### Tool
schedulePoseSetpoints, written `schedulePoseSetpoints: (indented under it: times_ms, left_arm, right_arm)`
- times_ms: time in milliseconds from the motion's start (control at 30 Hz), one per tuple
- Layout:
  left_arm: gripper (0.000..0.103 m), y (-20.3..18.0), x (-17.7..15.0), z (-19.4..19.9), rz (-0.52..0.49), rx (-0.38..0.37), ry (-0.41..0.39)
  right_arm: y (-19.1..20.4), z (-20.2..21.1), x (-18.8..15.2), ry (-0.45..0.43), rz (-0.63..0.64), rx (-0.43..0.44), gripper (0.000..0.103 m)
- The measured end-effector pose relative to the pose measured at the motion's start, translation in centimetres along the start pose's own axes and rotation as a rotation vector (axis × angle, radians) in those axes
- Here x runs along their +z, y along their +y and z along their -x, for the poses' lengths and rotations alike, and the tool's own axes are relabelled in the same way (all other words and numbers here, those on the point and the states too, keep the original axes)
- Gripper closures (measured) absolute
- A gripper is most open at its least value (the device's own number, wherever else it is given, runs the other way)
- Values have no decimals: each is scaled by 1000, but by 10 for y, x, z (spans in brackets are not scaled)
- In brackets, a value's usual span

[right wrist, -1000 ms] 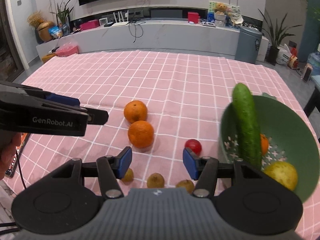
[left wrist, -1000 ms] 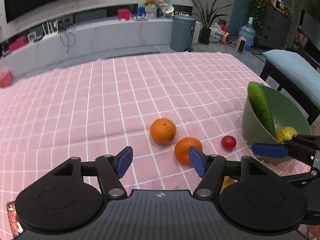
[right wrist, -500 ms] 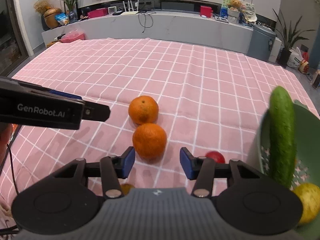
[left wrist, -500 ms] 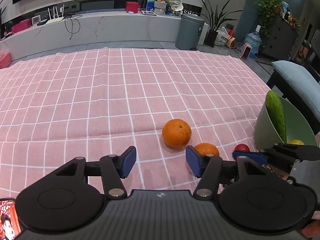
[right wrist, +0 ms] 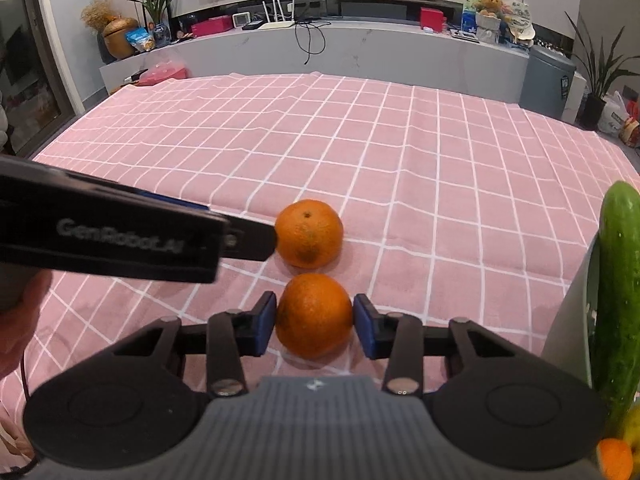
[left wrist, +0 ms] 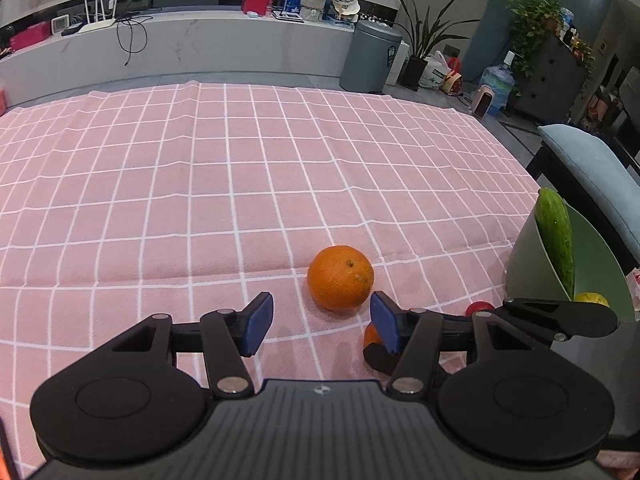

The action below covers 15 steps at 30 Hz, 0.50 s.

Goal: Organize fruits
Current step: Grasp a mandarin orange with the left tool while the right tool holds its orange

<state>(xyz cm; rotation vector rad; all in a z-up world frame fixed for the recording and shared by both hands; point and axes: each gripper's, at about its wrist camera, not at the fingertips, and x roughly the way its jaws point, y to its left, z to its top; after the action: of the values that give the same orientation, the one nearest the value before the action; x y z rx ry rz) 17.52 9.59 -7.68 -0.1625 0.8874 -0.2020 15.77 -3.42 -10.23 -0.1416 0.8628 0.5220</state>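
While the left gripper (left wrist: 322, 322) hangs with jaws apart before the far orange (left wrist: 340, 278), the right gripper's (right wrist: 315, 328) jaws touch the near orange (right wrist: 314, 316) on both sides.

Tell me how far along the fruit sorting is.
Partly done: the bowl already holds a cucumber and some fruit. The right gripper brackets the near orange. The far orange, ahead of the open left gripper, and a tomato remain.
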Motion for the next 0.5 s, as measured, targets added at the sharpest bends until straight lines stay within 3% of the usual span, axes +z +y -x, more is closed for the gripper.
schedulePoseSetpoints:
  times_ms: [267, 500]
  left_arm:
    - [38, -11, 6, -22, -43, 0, 12]
    - [37, -25, 6, -38, -112, 49, 5]
  right_arm:
    - [-10, 23, 1, -22, -6, -72, 67]
    - [-17, 40, 2, -25, 27, -106, 67]
